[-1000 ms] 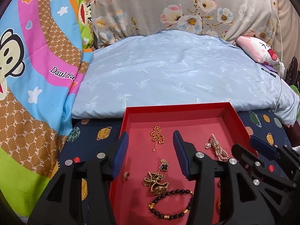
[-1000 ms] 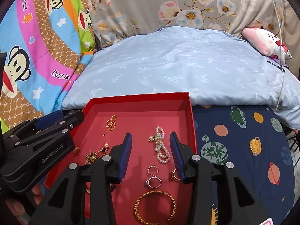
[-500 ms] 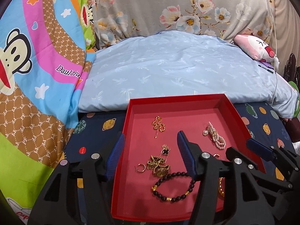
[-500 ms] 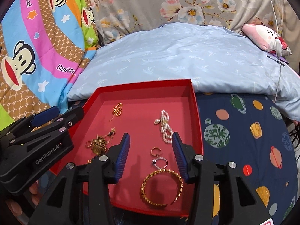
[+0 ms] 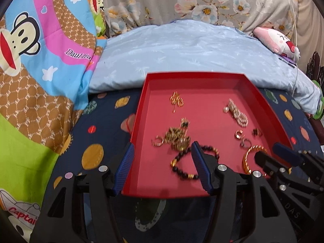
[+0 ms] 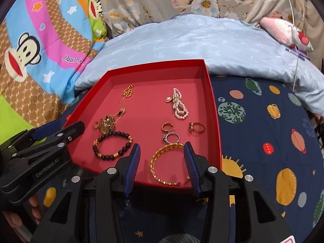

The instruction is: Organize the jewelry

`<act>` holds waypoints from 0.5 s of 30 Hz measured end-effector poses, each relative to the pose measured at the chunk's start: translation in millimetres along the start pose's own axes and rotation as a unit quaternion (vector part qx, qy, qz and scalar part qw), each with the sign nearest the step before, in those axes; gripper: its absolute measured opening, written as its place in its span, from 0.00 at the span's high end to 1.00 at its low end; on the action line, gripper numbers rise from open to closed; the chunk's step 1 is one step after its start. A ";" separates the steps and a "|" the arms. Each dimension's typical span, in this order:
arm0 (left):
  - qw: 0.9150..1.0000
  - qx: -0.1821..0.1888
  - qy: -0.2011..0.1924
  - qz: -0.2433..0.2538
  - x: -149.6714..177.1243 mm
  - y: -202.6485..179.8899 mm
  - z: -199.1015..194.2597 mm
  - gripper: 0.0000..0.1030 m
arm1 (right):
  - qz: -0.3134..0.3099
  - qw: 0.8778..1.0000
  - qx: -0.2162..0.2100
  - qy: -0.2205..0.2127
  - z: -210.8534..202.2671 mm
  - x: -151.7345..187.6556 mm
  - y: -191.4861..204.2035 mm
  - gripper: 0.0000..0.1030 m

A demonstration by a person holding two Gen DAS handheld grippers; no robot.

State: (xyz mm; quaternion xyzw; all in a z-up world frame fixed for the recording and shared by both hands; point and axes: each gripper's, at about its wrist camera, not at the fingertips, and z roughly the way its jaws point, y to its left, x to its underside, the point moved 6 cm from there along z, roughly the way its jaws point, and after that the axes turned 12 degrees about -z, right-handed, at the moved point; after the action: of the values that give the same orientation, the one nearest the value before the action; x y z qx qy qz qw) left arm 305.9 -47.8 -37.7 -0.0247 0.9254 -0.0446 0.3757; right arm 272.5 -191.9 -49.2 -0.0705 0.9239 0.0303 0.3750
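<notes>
Your right gripper [image 6: 161, 167] has its fingers [image 6: 132, 167] spread wide and grasping nothing; the gold bangle [image 6: 165, 165] lies flat between them at the near edge of the red tray [image 6: 212, 105]. Judge it stiff, light and slick: pinch across its band at one side, not over the open gap, or it may skate on the tray floor. Just beyond the bangle lie the silver ring [image 6: 171, 138] and two gold rings, small and fiddly.

Your left gripper [image 5: 162, 168] is likewise released and empty, its fingers straddling the tray's near left corner, one outside the wall. The black bead bracelet [image 5: 190, 162] lies partly behind the inner finger; it looks floppy, so take a bunch of beads, expecting the rest to sag. Beyond it the gold chain tangle [image 5: 176, 138] will likely drag neighbours along. The pearl strand [image 5: 237, 113] lies toward the tray's far right.

Both grippers hover low, pointing forward over the tray's near edge, side by side on the bed.
</notes>
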 end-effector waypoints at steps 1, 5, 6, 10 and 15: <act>1.000 -0.002 0.007 0.002 5.2 1.0 1.5 0.46 | -0.004 1.000 0.004 0.002 -2.2 1.5 1.8 0.58; 1.000 -0.003 0.017 0.006 22.9 7.7 -0.4 0.46 | -0.009 1.000 -0.001 0.003 -13.2 12.0 8.9 0.58; 1.000 -0.004 0.016 0.010 26.4 8.0 -3.5 0.45 | -0.008 1.000 -0.003 0.004 -16.2 15.7 10.5 0.58; 1.000 0.004 0.023 0.011 41.0 11.0 -19.1 0.46 | -0.006 1.000 -0.007 0.014 -31.3 30.5 16.2 0.58; 0.999 0.019 0.039 0.011 63.6 14.0 -42.7 0.46 | -0.003 0.999 -0.020 0.031 -53.1 54.0 24.2 0.57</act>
State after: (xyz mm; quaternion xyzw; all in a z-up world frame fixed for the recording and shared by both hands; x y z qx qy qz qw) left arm 230.3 -36.1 -52.7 -0.0061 0.9384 -0.0588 0.3406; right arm 194.0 -179.6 -48.7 -0.0813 0.9339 0.0451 0.3452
